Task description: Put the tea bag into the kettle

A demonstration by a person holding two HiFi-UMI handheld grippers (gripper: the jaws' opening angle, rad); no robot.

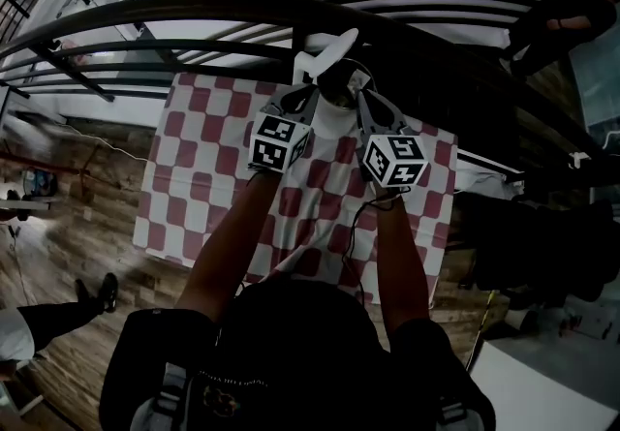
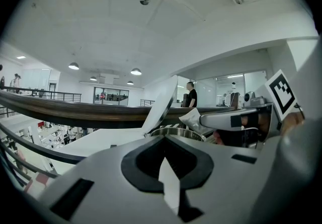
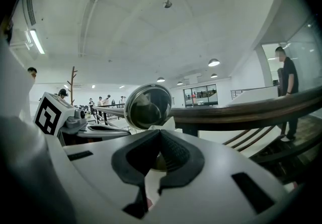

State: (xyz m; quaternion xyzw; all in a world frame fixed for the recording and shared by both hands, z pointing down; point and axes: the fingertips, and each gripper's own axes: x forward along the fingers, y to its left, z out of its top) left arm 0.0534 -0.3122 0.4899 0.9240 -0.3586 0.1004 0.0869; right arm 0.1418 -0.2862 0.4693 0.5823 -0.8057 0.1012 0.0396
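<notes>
**A:** Two things: where is the tea bag (image 2: 192,117), and what holds it?

**B:** It's pinched in the closed jaws of the right hand-held gripper (image 3: 160,135), just above the rim of the kettle (image 2: 176,133). The lid (image 3: 148,106) stands open.

**A:** And the left hand-held gripper (image 2: 165,142)?

**B:** It's beside the kettle, at the far edge of the checked surface (image 1: 203,177). Its jaws are drawn together on a narrow white piece (image 2: 169,185), possibly part of the kettle; it's hard to tell.

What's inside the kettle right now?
The inside is hidden: only the kettle rim shows by the open lid, and the left gripper and right gripper cover it from above. The tea bag is outside, pinched in the right gripper above the rim.
</notes>
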